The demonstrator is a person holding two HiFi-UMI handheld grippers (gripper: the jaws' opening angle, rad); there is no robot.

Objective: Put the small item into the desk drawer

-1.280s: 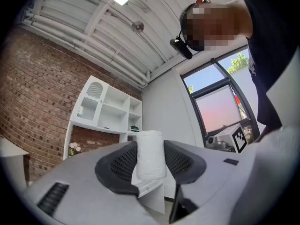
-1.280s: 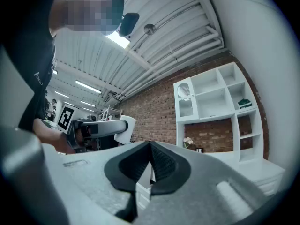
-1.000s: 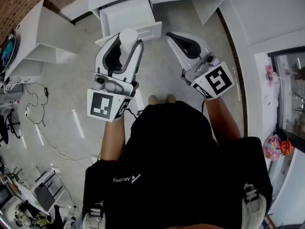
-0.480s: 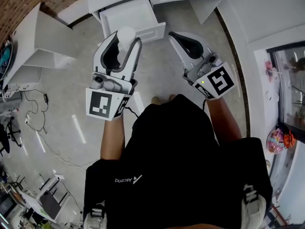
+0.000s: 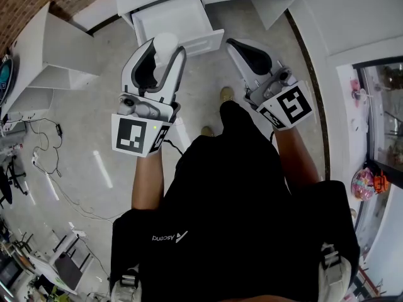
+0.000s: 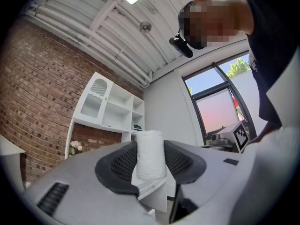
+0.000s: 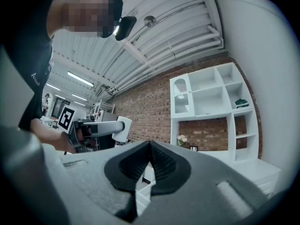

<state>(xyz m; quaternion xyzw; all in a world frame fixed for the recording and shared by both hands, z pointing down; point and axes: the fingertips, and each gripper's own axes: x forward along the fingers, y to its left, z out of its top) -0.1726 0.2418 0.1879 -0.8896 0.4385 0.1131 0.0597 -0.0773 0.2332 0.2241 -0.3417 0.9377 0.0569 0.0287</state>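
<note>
Left gripper (image 6: 151, 159): jaws clamped on the small white item (image 5: 167, 45), which stands upright and is possibly a roll.
Item's place: held in the air just before the open drawer (image 5: 173, 19), not inside it.
Right gripper (image 7: 150, 149): jaws together, nothing between them.

L tongs (image 5: 166, 48) w/ white roll (image 5: 167, 41) near open drawer (image 5: 171, 19); R tongs (image 5: 232, 42) alongside.
</note>
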